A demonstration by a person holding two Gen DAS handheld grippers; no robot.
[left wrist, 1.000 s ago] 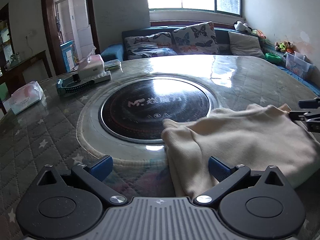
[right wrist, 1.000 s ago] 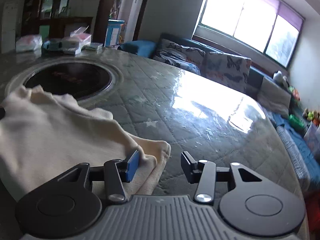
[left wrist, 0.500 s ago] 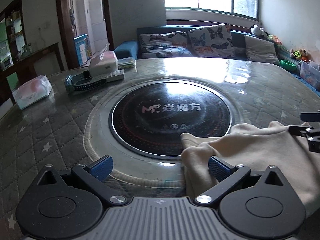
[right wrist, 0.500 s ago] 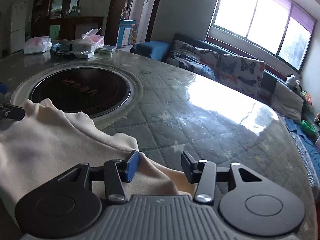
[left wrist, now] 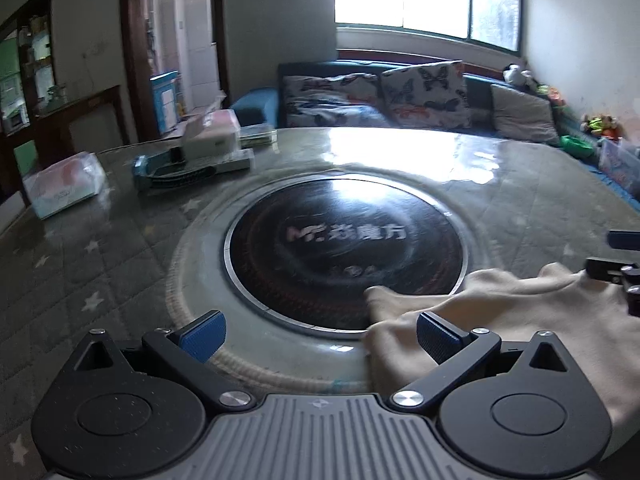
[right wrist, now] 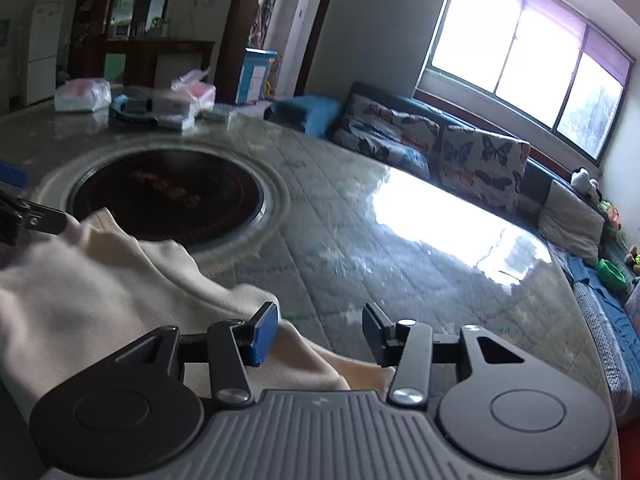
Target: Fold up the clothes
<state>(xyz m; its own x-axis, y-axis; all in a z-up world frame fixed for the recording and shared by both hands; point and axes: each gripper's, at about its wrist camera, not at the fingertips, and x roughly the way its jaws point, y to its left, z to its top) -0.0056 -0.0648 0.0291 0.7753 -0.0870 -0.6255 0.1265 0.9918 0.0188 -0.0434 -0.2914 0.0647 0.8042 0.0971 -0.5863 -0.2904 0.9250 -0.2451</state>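
Since a second ago we have drawn the cream garment (left wrist: 500, 320) back toward the table's near edge, baring more of the dark round hotplate (left wrist: 344, 248) at the middle of the table (left wrist: 100, 272). Far left, by the table's back edge, lie a tissue pack (left wrist: 64, 188) and a small box (left wrist: 210, 136). Our left gripper (left wrist: 320, 332) stands wide, its right pad over the garment's left fold, nothing pinched. Our right gripper (right wrist: 320, 328) stands partly apart over the garment's right corner, the cloth lying loose beneath its blue pad.
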